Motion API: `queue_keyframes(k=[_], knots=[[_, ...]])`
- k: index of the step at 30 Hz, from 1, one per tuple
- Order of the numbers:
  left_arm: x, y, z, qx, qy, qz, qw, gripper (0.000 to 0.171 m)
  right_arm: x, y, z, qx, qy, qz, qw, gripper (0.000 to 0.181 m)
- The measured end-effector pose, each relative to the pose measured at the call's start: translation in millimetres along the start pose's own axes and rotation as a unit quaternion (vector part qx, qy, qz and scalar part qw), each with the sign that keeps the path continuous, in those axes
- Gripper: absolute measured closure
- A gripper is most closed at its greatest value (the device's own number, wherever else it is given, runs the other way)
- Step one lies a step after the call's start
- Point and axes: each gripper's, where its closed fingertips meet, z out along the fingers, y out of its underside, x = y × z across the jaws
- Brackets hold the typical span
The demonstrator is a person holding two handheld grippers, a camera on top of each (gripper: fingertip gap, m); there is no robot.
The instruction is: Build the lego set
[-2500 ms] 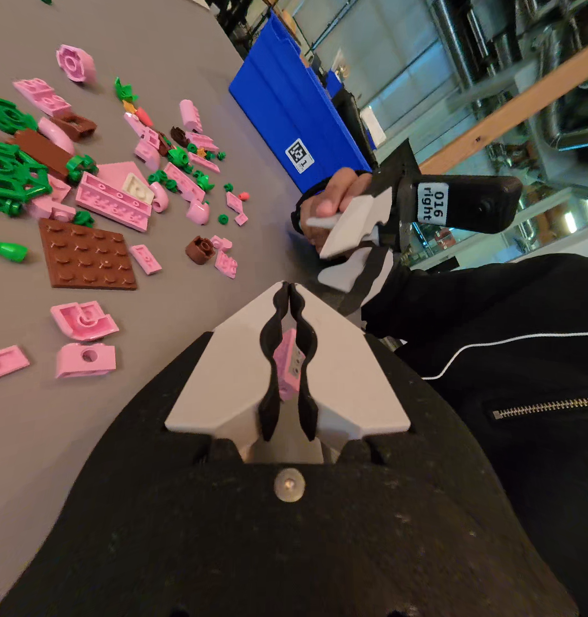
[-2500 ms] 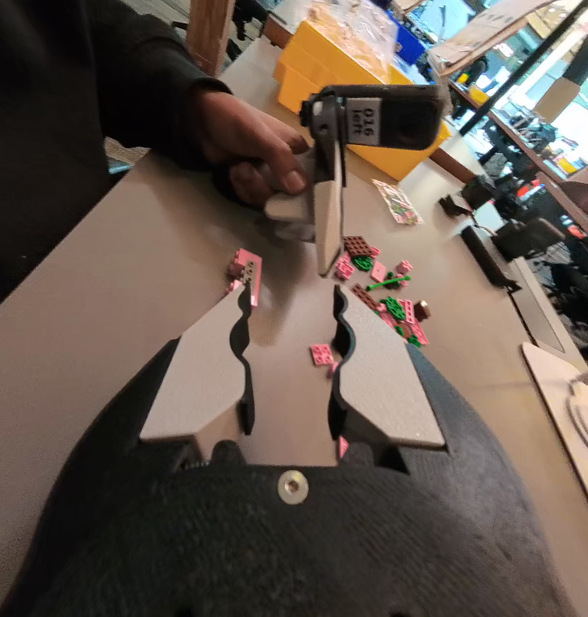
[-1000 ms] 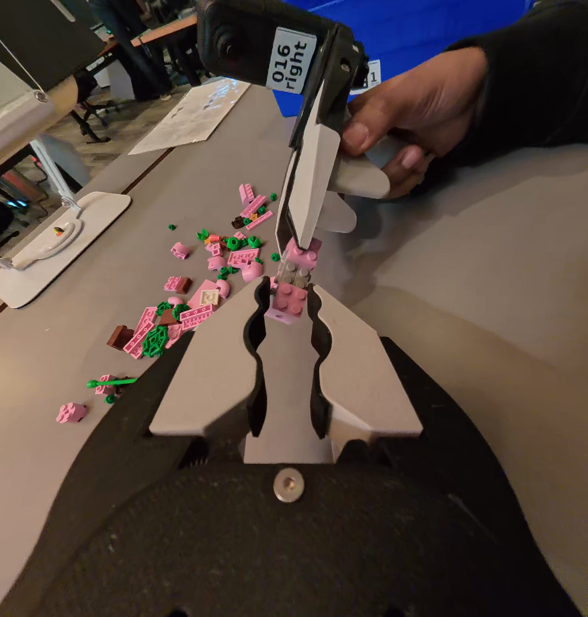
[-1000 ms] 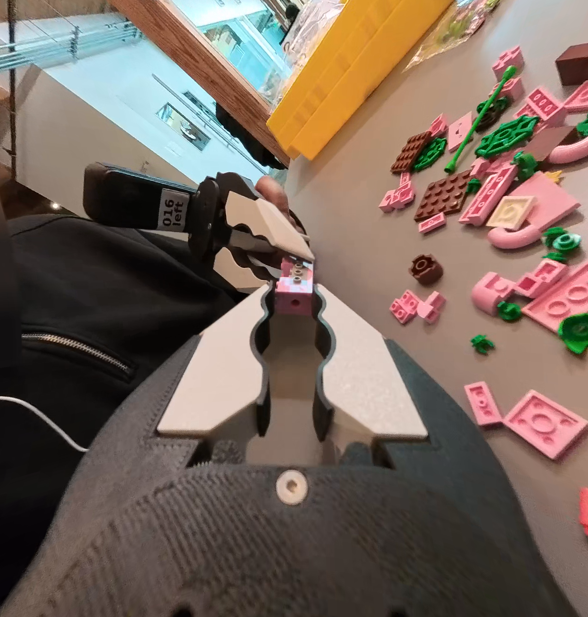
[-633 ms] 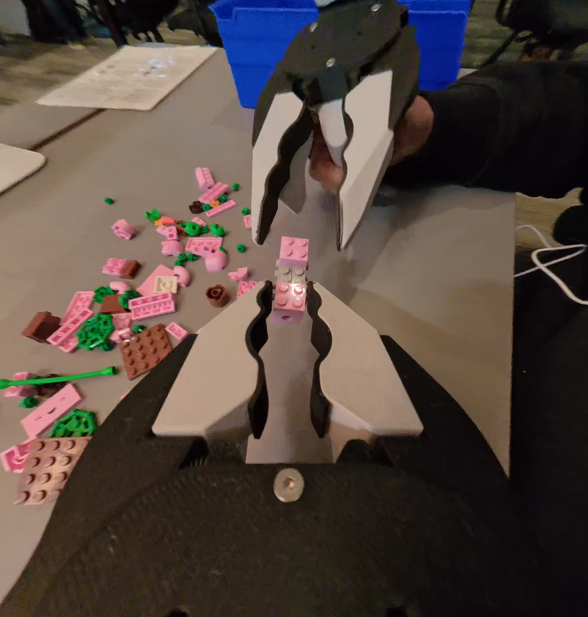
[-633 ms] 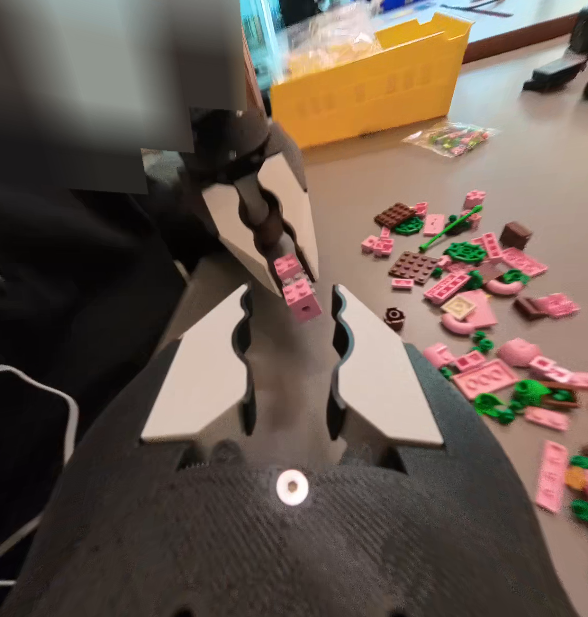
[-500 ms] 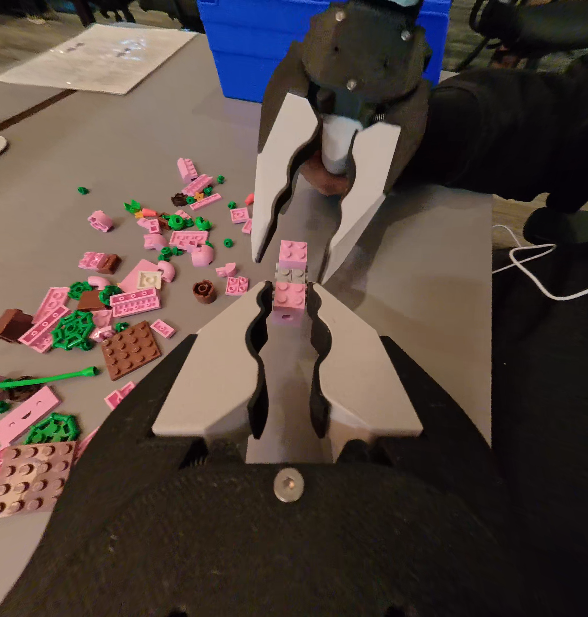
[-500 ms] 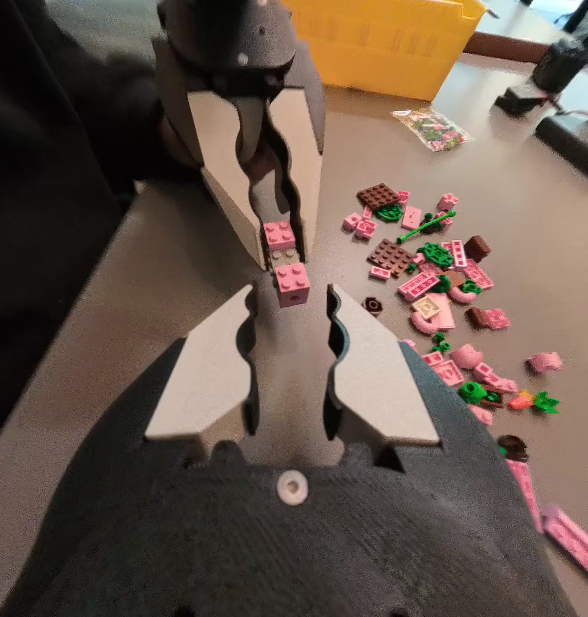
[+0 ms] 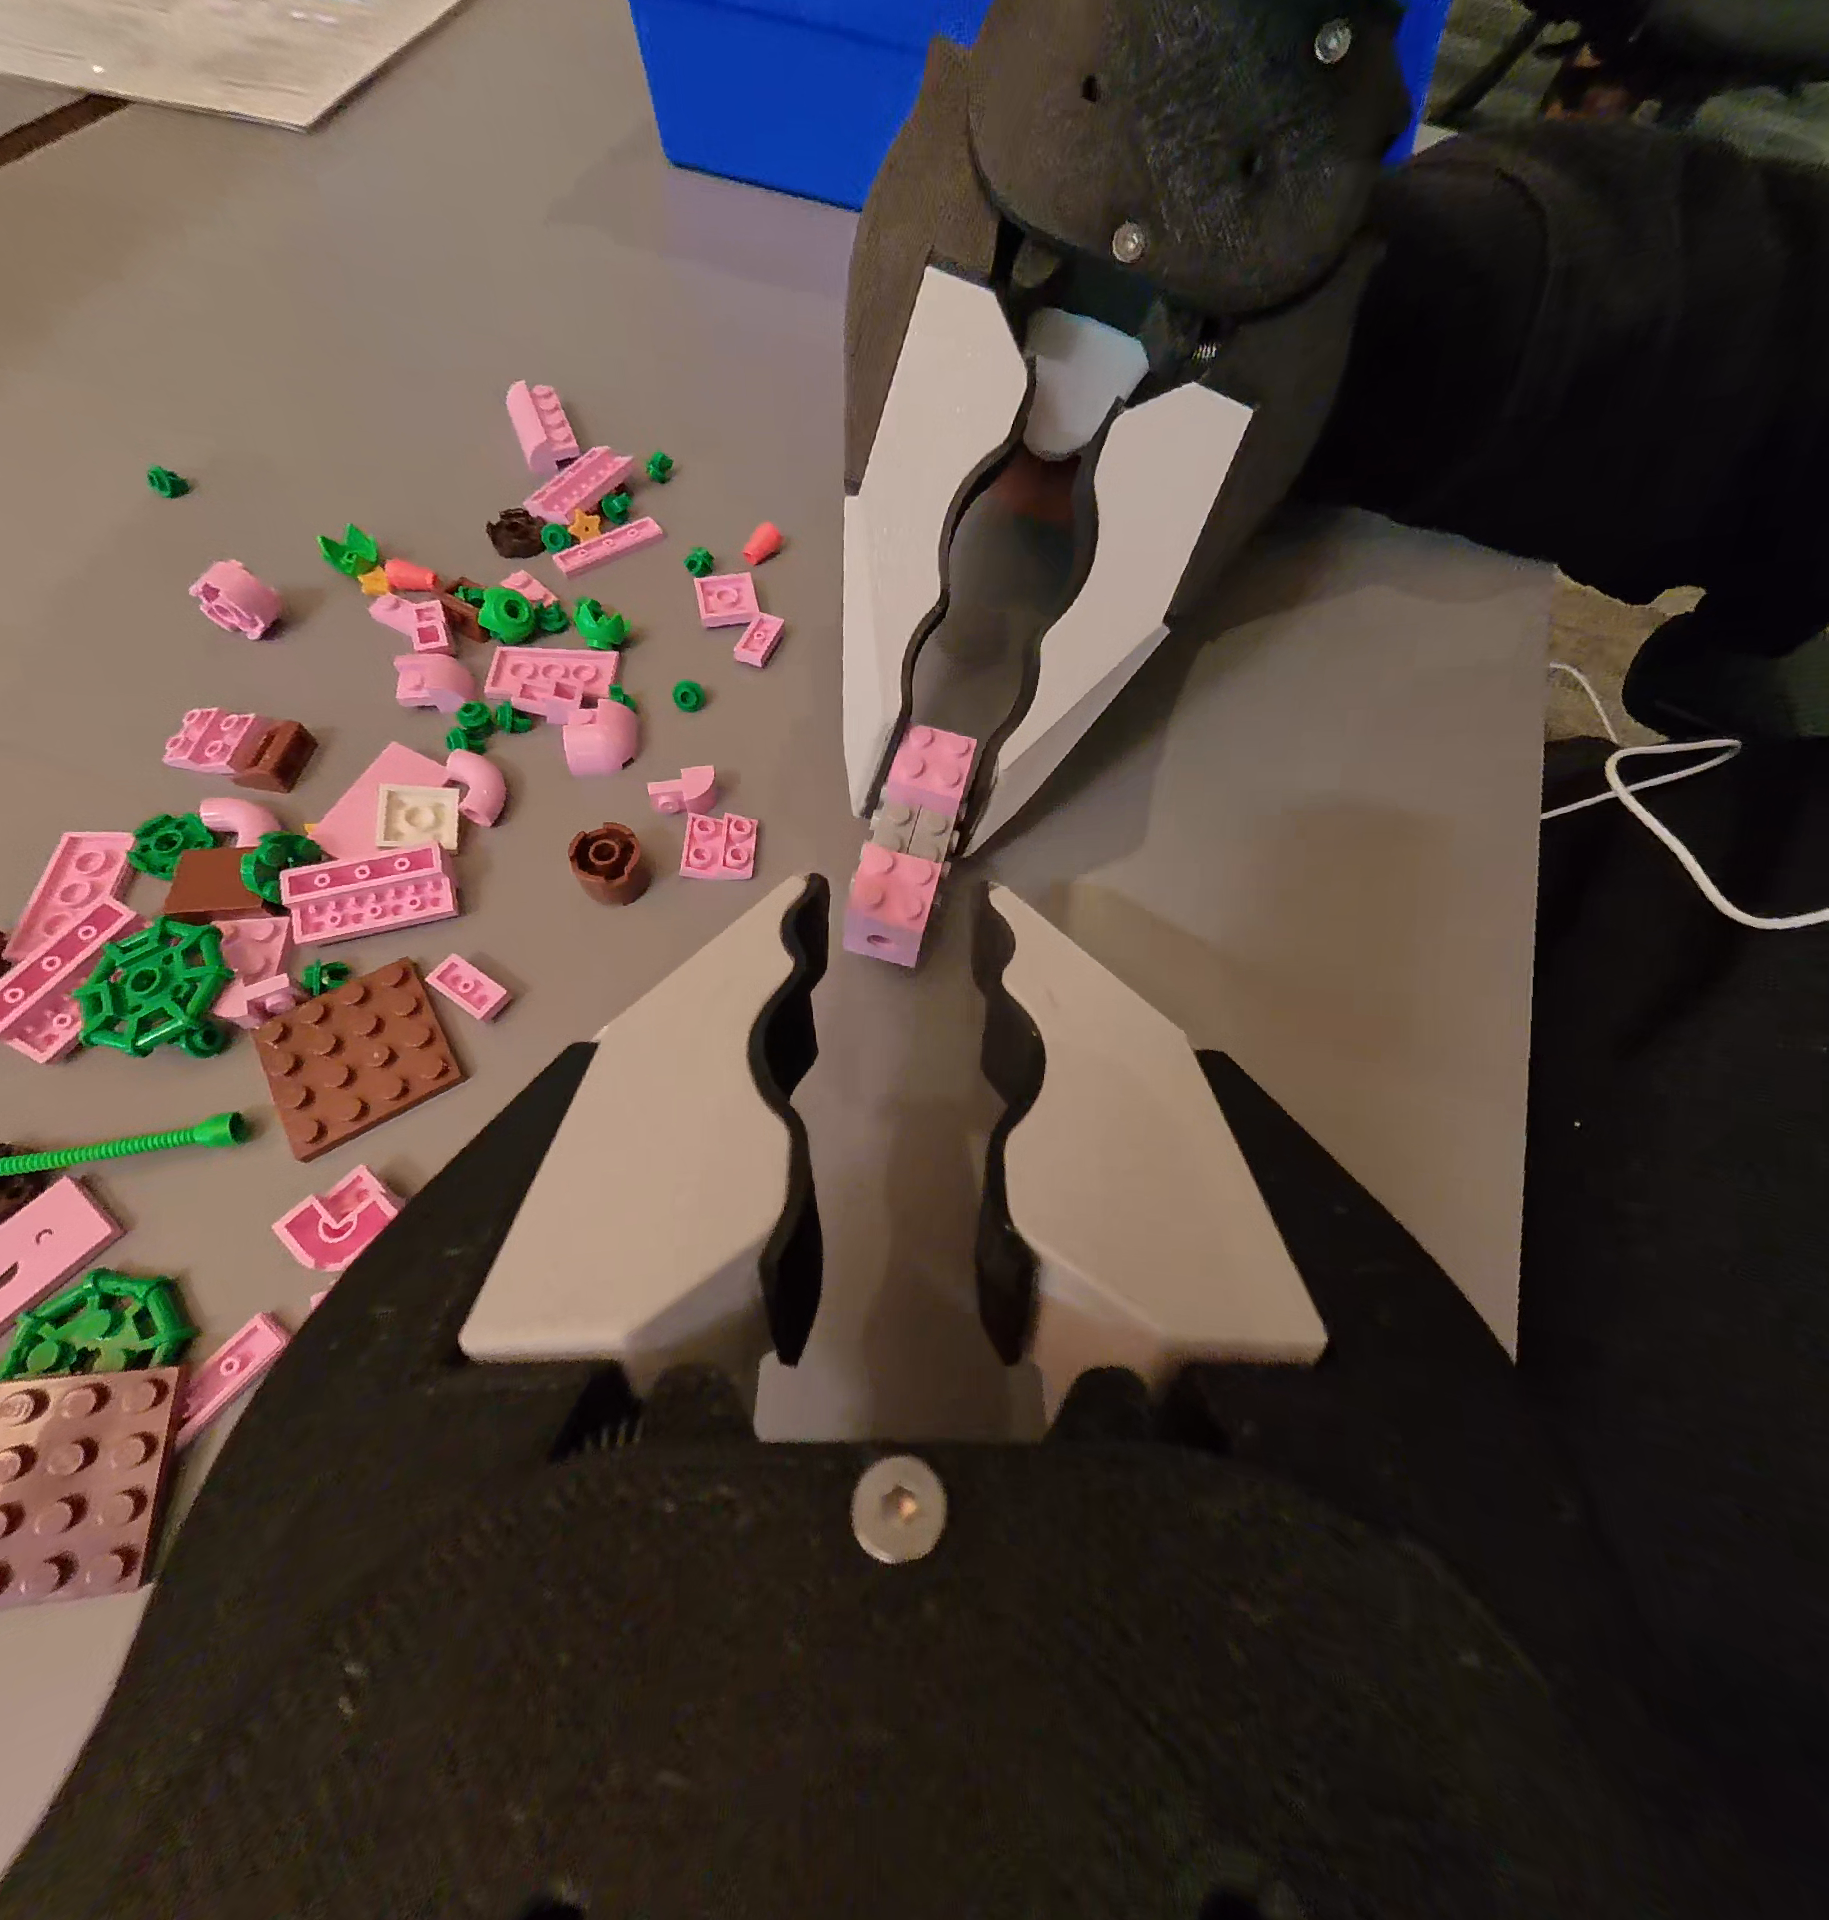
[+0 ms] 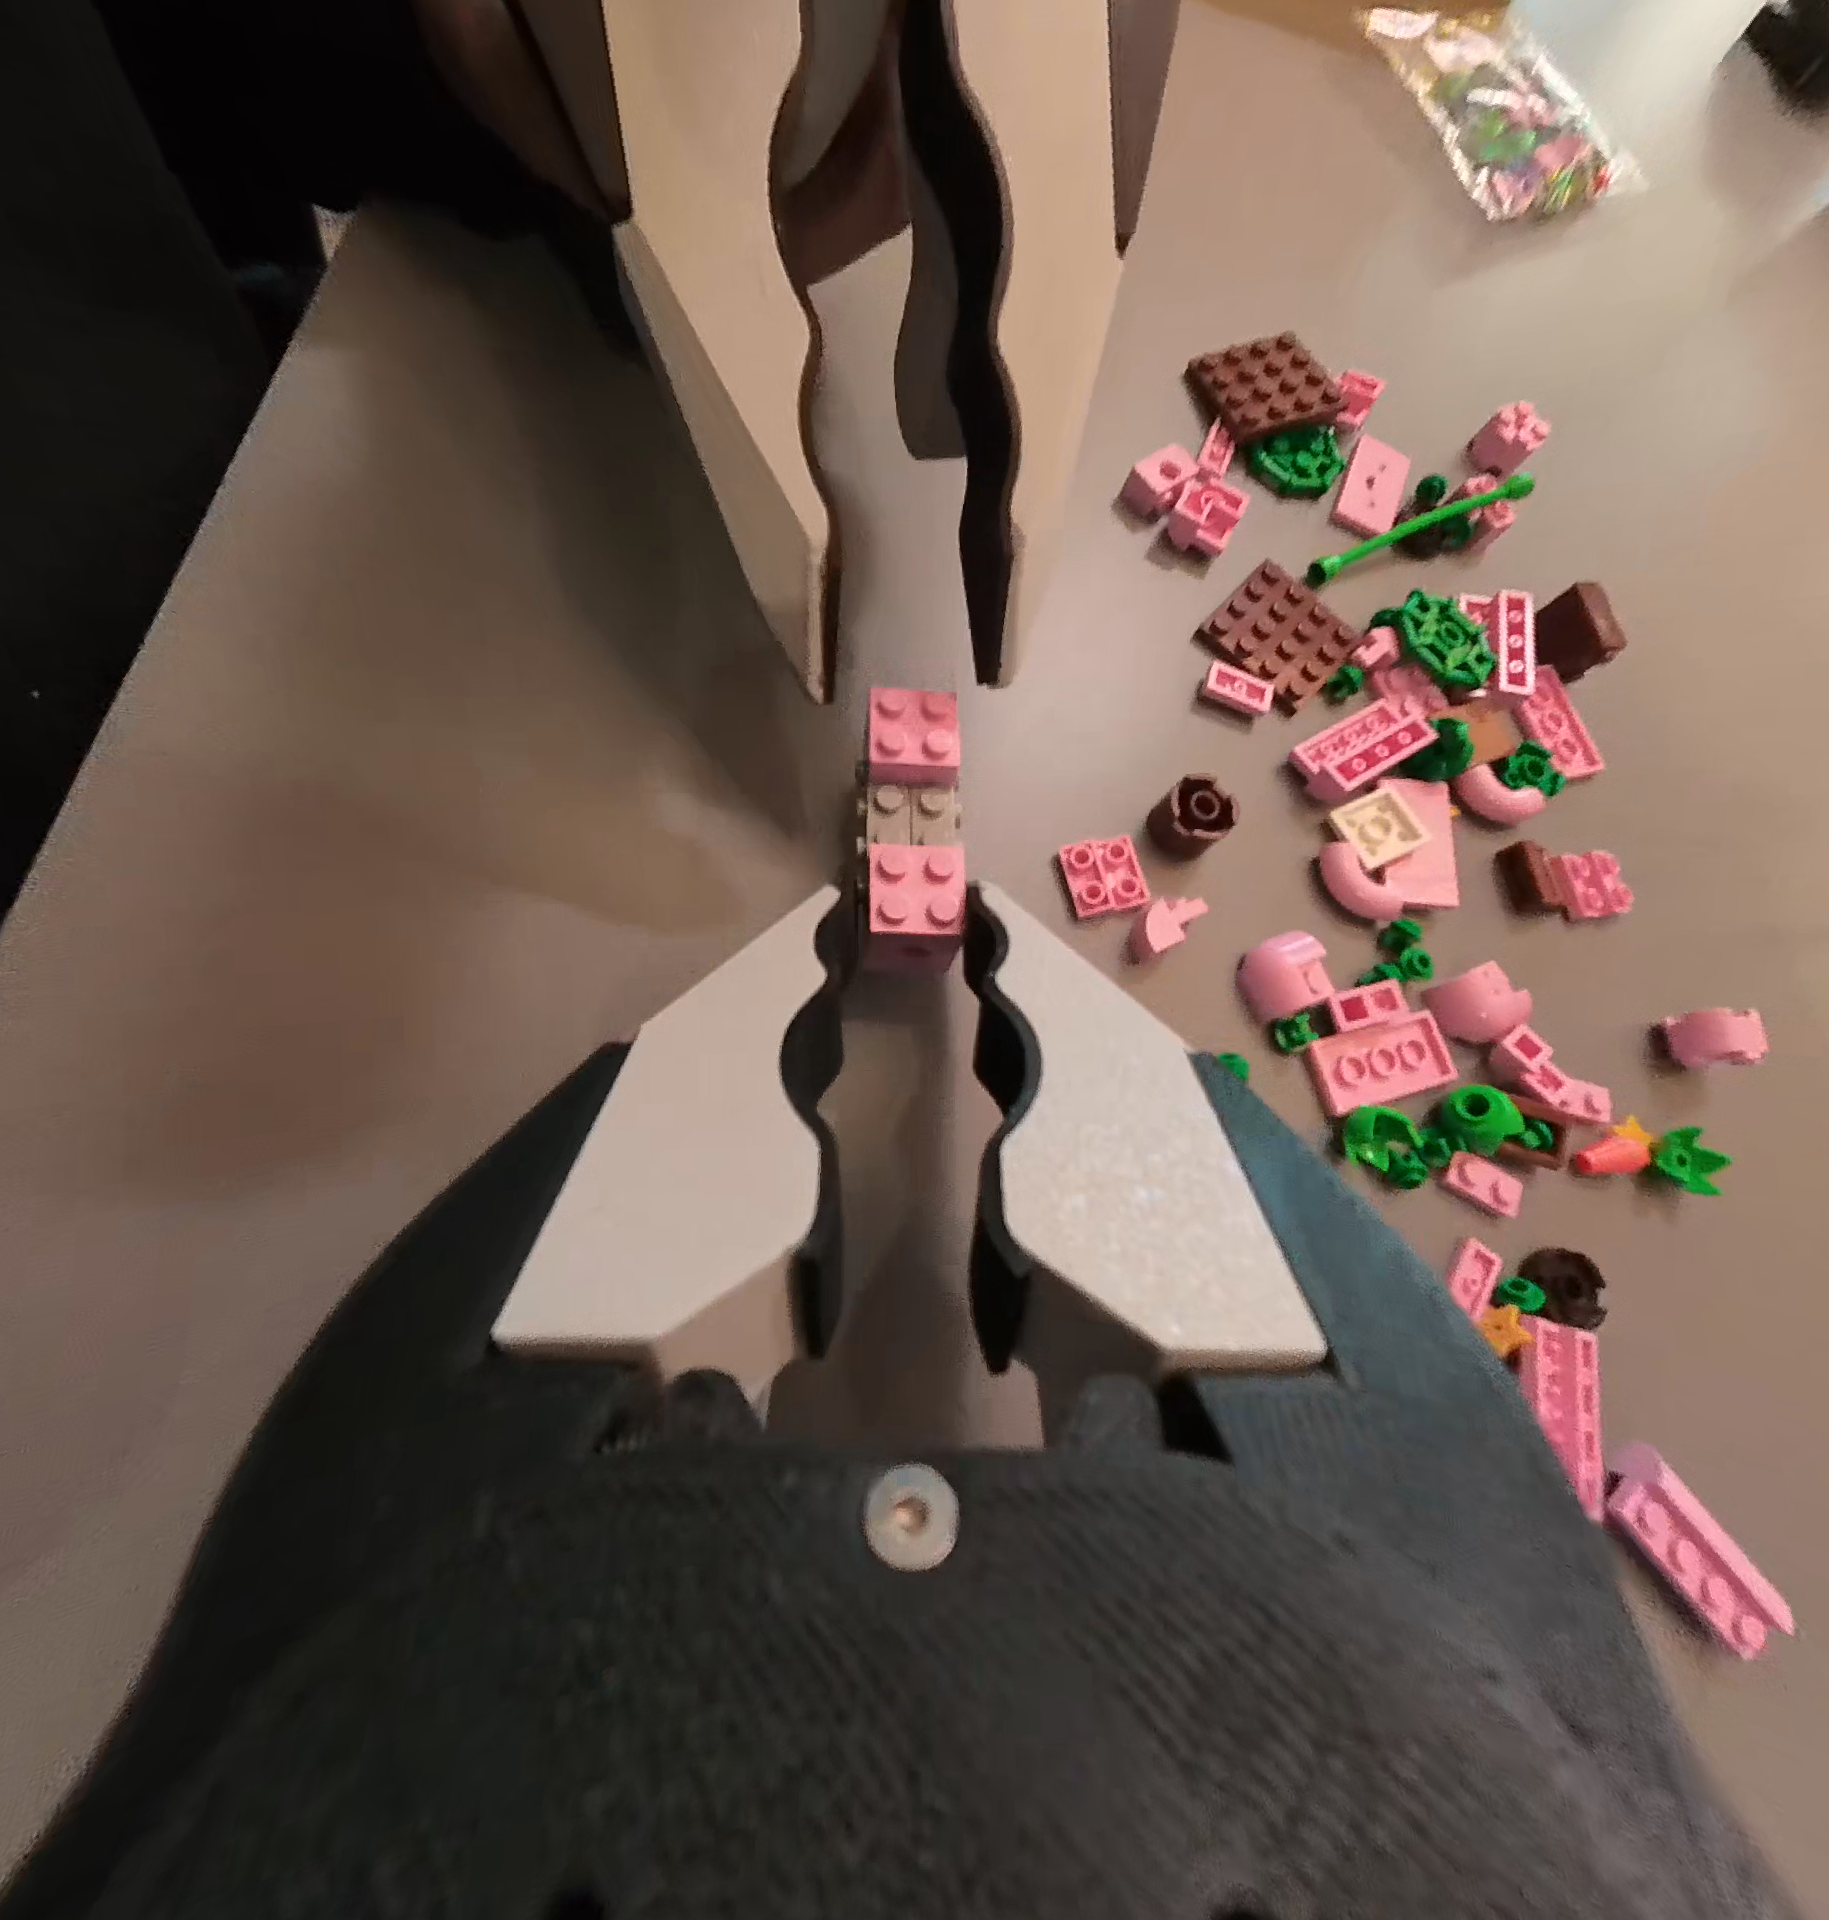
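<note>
R gripper [image 10: 908,909] pinching pink-grey lego assembly [image 10: 912,831], L gripper [image 9: 897,914] apart, blue bin [image 9: 785,94] contents unseen

The left tool [image 9: 897,914] has its jaws parted, gripping nothing. Directly ahead, tip to tip, the right tool [image 10: 902,914] has its jaws narrowed, clamped on a small brick assembly [image 10: 912,821].
</note>
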Motion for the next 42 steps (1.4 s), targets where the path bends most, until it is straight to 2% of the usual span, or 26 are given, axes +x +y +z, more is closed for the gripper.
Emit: queue_keyframes(k=[8,13,23,29,33,42], knots=[[2,7,6,-0.031,-0.012,0.022,0.999,0.147,-9,4,3,-0.009,-0.028,0.003,1.0,0.162],[2,11,8,-0.045,-0.017,0.029,0.998,0.145,-8,3,2,-0.005,-0.028,0.014,0.999,0.151],[1,9,7,-0.038,-0.013,0.018,0.999,0.145,-7,-6,0,0.016,-0.023,0.014,1.0,0.148],[-2,6,5,-0.025,-0.008,0.0,1.0,0.144,-5,-16,-7,0.057,-0.051,0.075,0.994,0.139],[-3,5,4,-0.019,-0.004,-0.012,1.0,0.143,-1,-22,-10,0.08,-0.047,0.087,0.992,0.138],[-5,6,4,-0.023,-0.002,-0.021,1.0,0.142,5,-23,-8,0.083,-0.026,0.091,0.992,0.133]])
